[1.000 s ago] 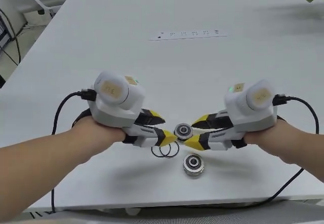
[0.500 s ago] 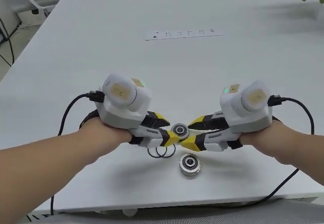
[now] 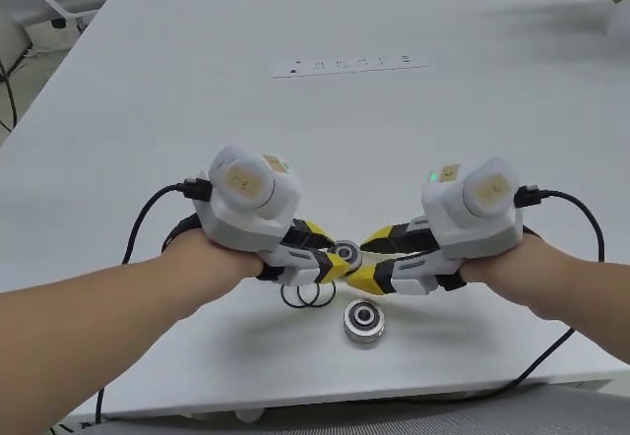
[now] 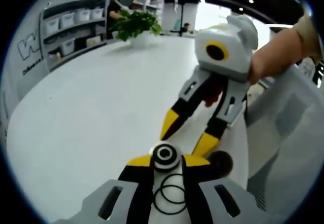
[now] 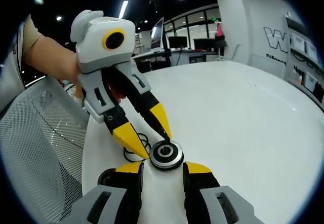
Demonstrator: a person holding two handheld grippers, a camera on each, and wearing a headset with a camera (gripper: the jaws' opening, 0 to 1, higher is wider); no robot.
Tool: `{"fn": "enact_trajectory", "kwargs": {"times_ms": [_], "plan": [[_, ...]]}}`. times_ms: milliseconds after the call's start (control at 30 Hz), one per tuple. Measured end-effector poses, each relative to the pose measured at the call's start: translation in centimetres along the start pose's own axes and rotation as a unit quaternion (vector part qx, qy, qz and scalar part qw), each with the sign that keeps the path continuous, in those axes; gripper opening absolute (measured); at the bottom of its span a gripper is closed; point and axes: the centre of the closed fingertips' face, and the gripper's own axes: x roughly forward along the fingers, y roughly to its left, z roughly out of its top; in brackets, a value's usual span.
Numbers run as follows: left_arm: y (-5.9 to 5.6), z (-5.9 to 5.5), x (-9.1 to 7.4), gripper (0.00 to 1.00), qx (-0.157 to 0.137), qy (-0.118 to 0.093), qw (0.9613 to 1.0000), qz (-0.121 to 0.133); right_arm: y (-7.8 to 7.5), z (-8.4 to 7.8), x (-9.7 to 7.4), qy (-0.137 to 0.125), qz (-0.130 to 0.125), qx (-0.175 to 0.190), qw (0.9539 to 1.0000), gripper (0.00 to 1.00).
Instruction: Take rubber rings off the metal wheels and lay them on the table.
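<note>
- Rubber rings (image 3: 307,295): thin black loops lie overlapped and flat on the table (image 3: 413,140), directly under the left gripper's jaws. They appear to be rings already stripped. Their place beneath the work point suggests each is dropped where it comes free.
- Left gripper (image 3: 333,258): the jaws are drawn narrow and clamp a metal wheel by its sides, carrying it clear of the table. In this arrangement the left gripper looks to serve as the fixture, steadying the part while the other tool works on it.
- Metal wheel (image 3: 346,252): seated between the left gripper's yellow tips, with one flat face turned toward the opposing tool. This leaves the rim reachable from the far side. Whether a ring remains on its rim cannot be told.
- Second wheel (image 3: 364,320): rests flat on the table, below both sets of tips and slightly nearer the person. It touches neither tool. Whether it is finished or waiting cannot be told.
- Right gripper (image 3: 370,256): the jaws stand parted and hold nothing, with the tips just at the clamped wheel from the side opposite the left gripper. The parted setting suits closing on the rim to pinch a ring and draw it off.
</note>
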Motion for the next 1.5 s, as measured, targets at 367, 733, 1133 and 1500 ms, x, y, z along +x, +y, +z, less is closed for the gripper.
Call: {"fn": "enact_trajectory", "kwargs": {"times_ms": [367,733,1133,1500], "plan": [[0.4,0.2,0.4,0.15,0.015,-0.003,0.9998,0.013,0.0,-0.1,0.1,-0.002,-0.002,0.004,1.0,0.29],[0.3,0.2,0.7,0.14,0.037,0.0,0.9991,0.022,-0.1,0.3,0.5,-0.009,-0.003,-0.004,0.9999,0.3],[0.5,0.2,0.7,0.13,0.03,-0.001,0.9991,0.031,-0.3,0.7,1.2,-0.009,-0.011,-0.028,0.9995,0.3],[0.4,0.2,0.6,0.13,0.027,-0.003,0.999,0.035,-0.3,0.5,0.8,-0.011,-0.016,-0.037,0.9991,0.25]]}}
